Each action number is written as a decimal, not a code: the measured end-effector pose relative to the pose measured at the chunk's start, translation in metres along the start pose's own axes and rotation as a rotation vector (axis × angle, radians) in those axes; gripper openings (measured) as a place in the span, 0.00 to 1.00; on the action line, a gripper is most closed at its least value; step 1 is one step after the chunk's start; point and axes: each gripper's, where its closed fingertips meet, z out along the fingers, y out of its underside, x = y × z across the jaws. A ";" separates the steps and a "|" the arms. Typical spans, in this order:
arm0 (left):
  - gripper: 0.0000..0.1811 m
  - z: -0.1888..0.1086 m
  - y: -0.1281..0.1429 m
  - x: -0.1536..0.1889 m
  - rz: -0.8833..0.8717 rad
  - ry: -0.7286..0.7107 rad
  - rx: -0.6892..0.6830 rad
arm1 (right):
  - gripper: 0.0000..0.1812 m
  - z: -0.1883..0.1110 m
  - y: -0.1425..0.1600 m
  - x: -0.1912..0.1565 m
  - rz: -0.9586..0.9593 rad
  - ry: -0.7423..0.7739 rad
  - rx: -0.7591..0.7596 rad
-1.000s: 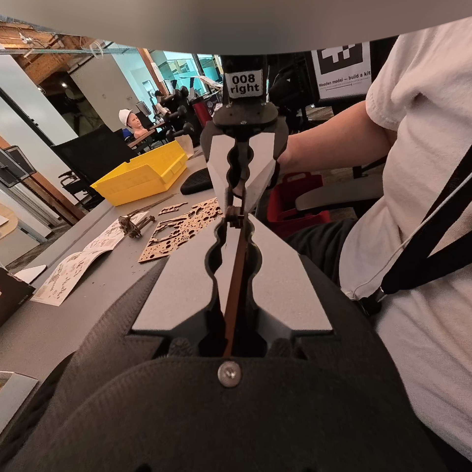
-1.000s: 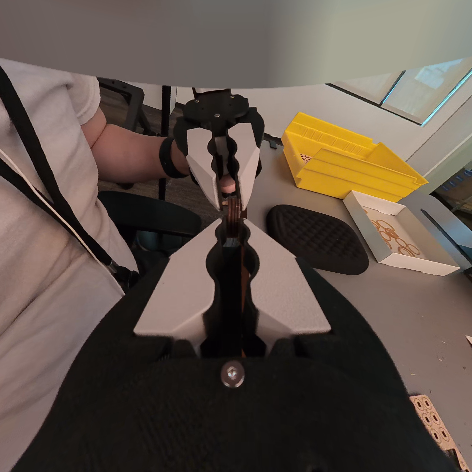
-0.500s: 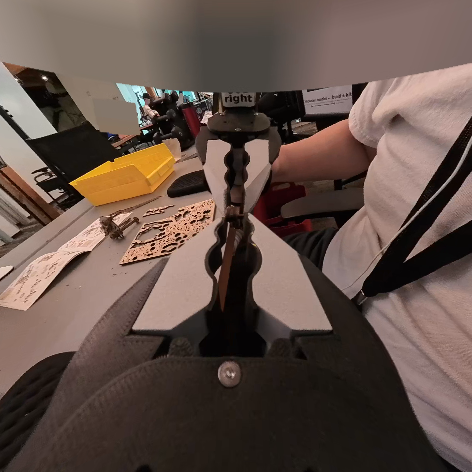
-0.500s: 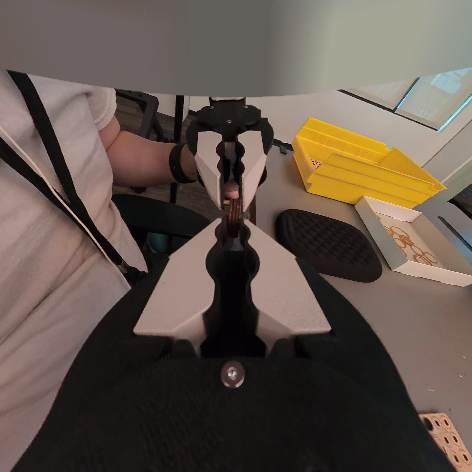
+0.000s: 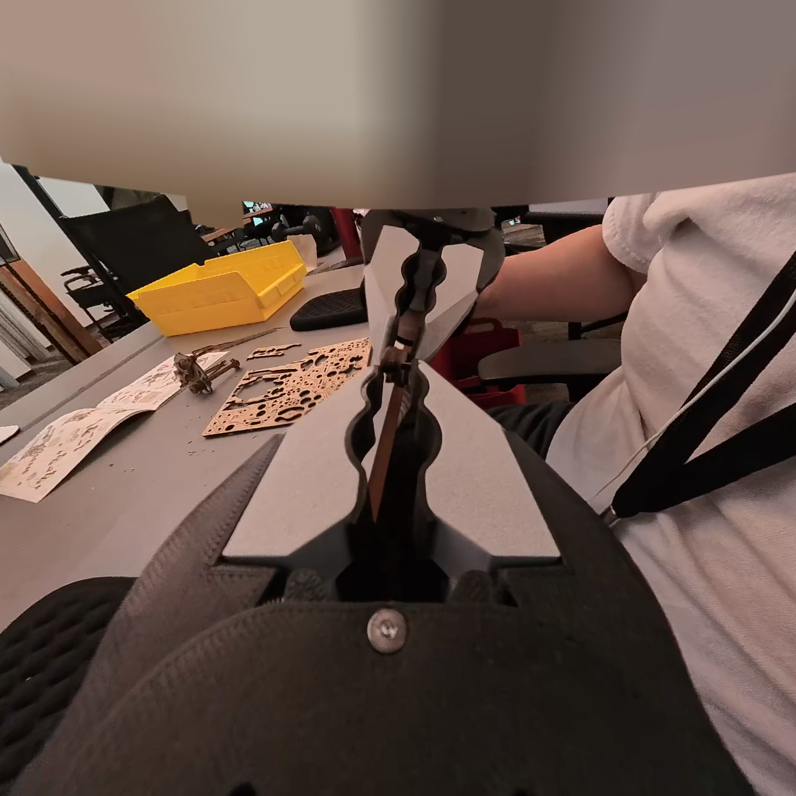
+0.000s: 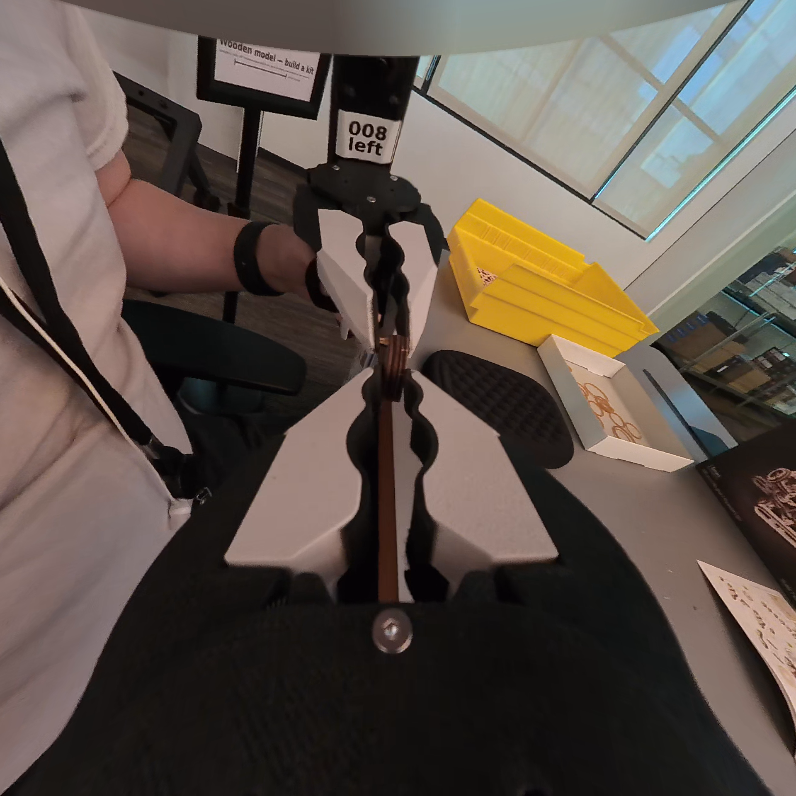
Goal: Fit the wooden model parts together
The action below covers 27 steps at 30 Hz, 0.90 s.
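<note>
You sit in an open office turned workshop or lab. A grey worktable [image 5: 129, 465] carries a yellow parts bin [image 5: 219, 293], a punched-out wooden kit sheet [image 5: 293, 387] and an instruction booklet [image 5: 77, 430]. Behind you stands a framed sign on a stand [image 6: 262, 73], with office chairs [image 5: 129, 245] and dumbbells [image 5: 301, 226] farther off. Large glazed partitions [image 6: 603, 107] and shelving [image 6: 741, 344] line the right side.

You can see a white printed label [image 6: 365, 137] on the left gripper's [image 6: 390, 340] black handle, a framed printed sign [image 6: 262, 69] behind, and a printed booklet [image 5: 82, 430]
</note>
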 end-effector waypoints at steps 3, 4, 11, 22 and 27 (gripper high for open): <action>0.06 0.000 0.000 0.002 -0.003 0.021 0.007 | 0.04 0.000 0.000 -0.003 0.014 -0.030 0.000; 0.06 0.000 0.000 0.004 -0.005 0.031 0.005 | 0.04 -0.001 0.000 -0.005 0.034 -0.055 0.005; 0.06 0.001 0.000 0.009 -0.008 0.068 -0.001 | 0.05 -0.002 -0.001 -0.009 0.094 -0.115 0.032; 0.06 0.001 -0.005 0.009 0.025 0.033 0.032 | 0.04 -0.004 -0.005 -0.007 0.018 -0.048 0.043; 0.07 -0.004 -0.010 0.012 0.147 -0.015 0.045 | 0.04 -0.006 -0.008 -0.007 -0.129 -0.007 -0.009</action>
